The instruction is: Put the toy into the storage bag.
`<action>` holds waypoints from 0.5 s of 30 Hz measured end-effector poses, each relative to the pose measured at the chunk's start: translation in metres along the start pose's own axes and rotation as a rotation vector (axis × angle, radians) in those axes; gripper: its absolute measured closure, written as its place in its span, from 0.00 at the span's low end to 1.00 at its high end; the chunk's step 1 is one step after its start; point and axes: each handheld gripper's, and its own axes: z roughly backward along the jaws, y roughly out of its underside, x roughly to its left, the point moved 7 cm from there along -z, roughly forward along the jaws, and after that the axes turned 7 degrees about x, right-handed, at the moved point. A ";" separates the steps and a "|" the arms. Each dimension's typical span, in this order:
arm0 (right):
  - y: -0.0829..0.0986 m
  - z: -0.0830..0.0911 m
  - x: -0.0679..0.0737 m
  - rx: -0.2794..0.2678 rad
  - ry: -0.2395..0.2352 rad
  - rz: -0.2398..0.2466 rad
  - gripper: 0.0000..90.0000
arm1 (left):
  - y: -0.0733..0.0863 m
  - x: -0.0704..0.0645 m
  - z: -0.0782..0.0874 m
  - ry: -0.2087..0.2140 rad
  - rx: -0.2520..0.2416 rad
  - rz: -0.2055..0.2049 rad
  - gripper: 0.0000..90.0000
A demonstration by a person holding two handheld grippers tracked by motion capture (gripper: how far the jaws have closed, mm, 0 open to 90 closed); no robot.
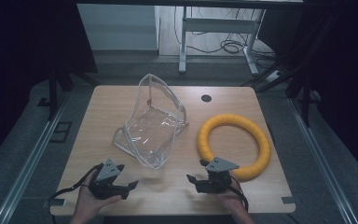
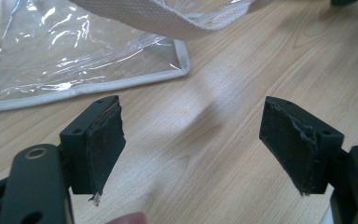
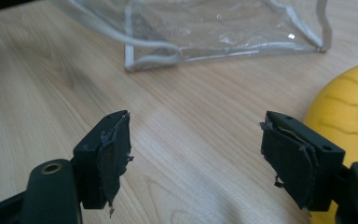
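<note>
Both jaws spread wide and empty on the left hand-held gripper point(image 1: 131, 185) and the right hand-held gripper point(image 1: 192, 179), low over the pale wooden surface point(image 1: 168, 186). Ahead of both, untouched: clear plastic zip bag with grey edging point(image 1: 151, 126); just right of the right one, yellow ribbed foam ring point(image 1: 235, 140). Nothing grasped yet, probably all bagging left.

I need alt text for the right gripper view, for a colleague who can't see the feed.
The right gripper hovers open over bare wooden table, its two black jaws spread wide with nothing between them. Ahead lies a clear plastic bag with pale trim, apart from the jaws. Part of a yellow foam ring curves in beside the jaw on the view's right.
</note>
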 end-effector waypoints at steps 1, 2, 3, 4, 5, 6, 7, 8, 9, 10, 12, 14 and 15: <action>-0.001 0.002 -0.001 -0.003 -0.014 -0.006 0.28 | 0.000 0.000 0.000 -0.004 0.000 0.001 0.24; -0.001 0.002 -0.001 -0.002 -0.022 -0.003 0.29 | 0.000 0.001 -0.001 -0.009 0.001 0.002 0.24; -0.001 0.003 -0.001 0.003 -0.026 0.012 0.30 | 0.000 0.001 -0.001 -0.009 0.001 0.004 0.24; -0.002 0.003 0.000 0.004 -0.028 0.021 0.31 | 0.000 0.000 -0.001 -0.005 0.000 0.006 0.24; -0.002 0.004 0.001 0.007 -0.031 0.033 0.32 | -0.001 -0.001 -0.002 0.001 -0.001 0.007 0.24; -0.004 0.005 0.003 0.012 -0.040 0.043 0.32 | 0.000 0.000 -0.003 0.003 0.003 0.002 0.24; -0.005 0.006 0.005 0.024 -0.052 0.054 0.32 | 0.000 0.001 -0.003 -0.006 0.009 0.000 0.24; -0.005 0.006 0.005 0.024 -0.052 0.054 0.32 | 0.000 0.001 -0.003 -0.006 0.009 0.000 0.24; -0.006 0.006 0.007 0.039 -0.067 0.059 0.32 | 0.000 0.002 -0.003 -0.012 0.011 -0.003 0.24; -0.007 0.006 0.007 0.037 -0.068 0.066 0.32 | -0.001 0.003 -0.003 -0.016 0.012 -0.005 0.24; -0.010 0.005 0.003 0.025 -0.063 0.024 0.33 | -0.002 0.005 -0.001 -0.016 0.005 -0.004 0.24; -0.010 0.003 0.002 0.026 -0.051 0.030 0.33 | -0.003 0.005 0.001 -0.024 -0.010 0.001 0.24; -0.010 0.003 0.002 0.025 -0.044 0.041 0.33 | -0.002 0.005 0.001 -0.027 -0.015 0.000 0.25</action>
